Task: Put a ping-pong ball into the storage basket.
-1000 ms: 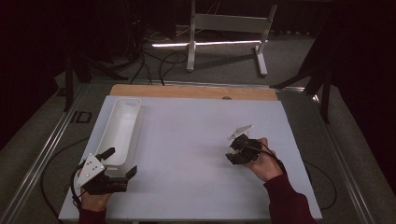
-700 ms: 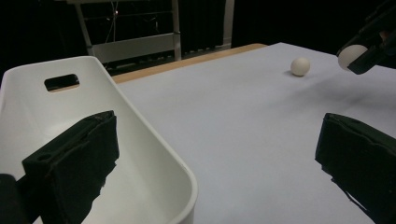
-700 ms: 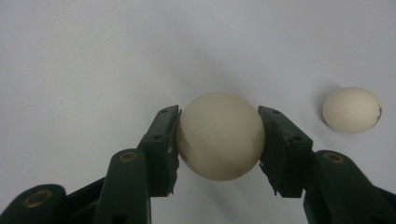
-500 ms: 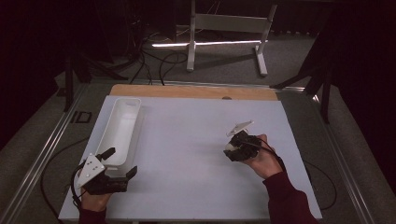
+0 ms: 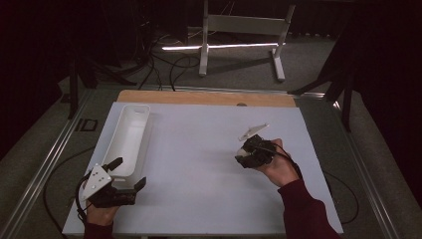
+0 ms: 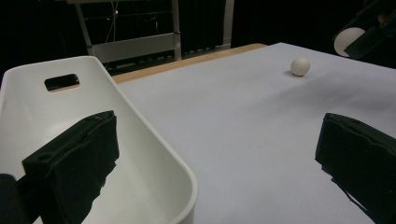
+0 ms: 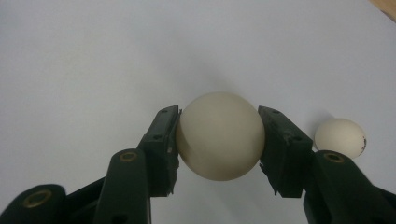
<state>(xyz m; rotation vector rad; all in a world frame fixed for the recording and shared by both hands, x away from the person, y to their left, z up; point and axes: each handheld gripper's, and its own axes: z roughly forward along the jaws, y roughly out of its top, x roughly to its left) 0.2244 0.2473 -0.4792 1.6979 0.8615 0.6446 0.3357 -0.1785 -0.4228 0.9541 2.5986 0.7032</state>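
My right gripper [image 5: 245, 155] [image 7: 219, 140] is shut on a cream ball [image 7: 220, 135] [image 5: 242, 152], held right of the table's middle with a pad pressed on each side. A second, similar ball [image 7: 339, 137] [image 6: 300, 66] rests on the white sheet just beside it. Near the front left corner my left gripper [image 5: 127, 173] [image 6: 212, 158] stands open and holds nothing. Its jaws straddle the near end wall of a long white tray [image 5: 127, 137] [image 6: 154, 140], one inside and one over the sheet. The tray looks empty.
A white sheet [image 5: 199, 164] covers the table, with a wooden strip [image 5: 199, 97] along the far edge. A white stand [image 5: 244, 30] and cables lie on the floor beyond. Metal rails run down both sides of the table.
The right gripper, with the ball in it, has drifted slightly to the left. The left gripper has stayed where it was.
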